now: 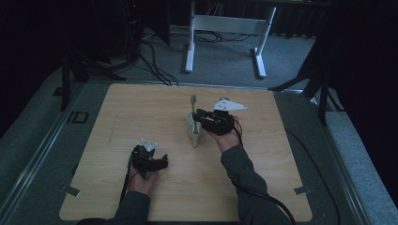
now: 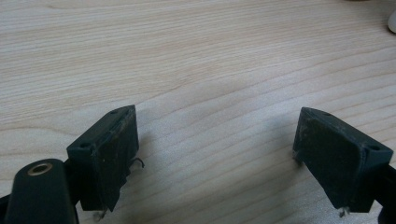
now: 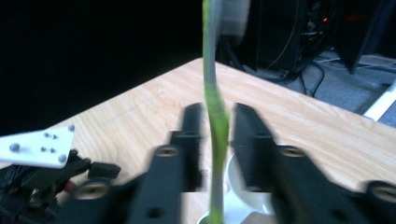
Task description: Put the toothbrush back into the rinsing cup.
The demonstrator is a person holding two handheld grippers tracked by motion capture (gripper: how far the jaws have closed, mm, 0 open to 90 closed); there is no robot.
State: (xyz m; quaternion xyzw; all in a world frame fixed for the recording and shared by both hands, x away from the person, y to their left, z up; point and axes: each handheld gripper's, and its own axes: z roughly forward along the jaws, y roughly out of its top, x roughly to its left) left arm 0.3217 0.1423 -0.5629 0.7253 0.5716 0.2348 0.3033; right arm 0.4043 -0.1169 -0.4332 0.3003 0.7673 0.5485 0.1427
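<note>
A white cup point(image 1: 194, 134) stands upright near the middle of the wooden table point(image 1: 141, 108). A thin green stem point(image 1: 192, 105) with a flattened tip rises out of it. My right gripper point(image 1: 196, 116) reaches in from the right at the cup's rim. In the right gripper view its blurred jaws stand open on either side of the green stem point(image 3: 215, 116), with thin gaps, above the cup point(image 3: 252, 201). My left gripper point(image 1: 157, 162) rests low over the table at the front left, open, with bare wood between its fingers point(image 2: 114, 154).
A white desk frame point(image 1: 225, 28) and floor cables point(image 1: 155, 65) lie beyond the table's far edge. Dark stands point(image 1: 70, 70) flank the table at left and right. The left gripper's white plate point(image 3: 37, 147) shows low left in the right gripper view.
</note>
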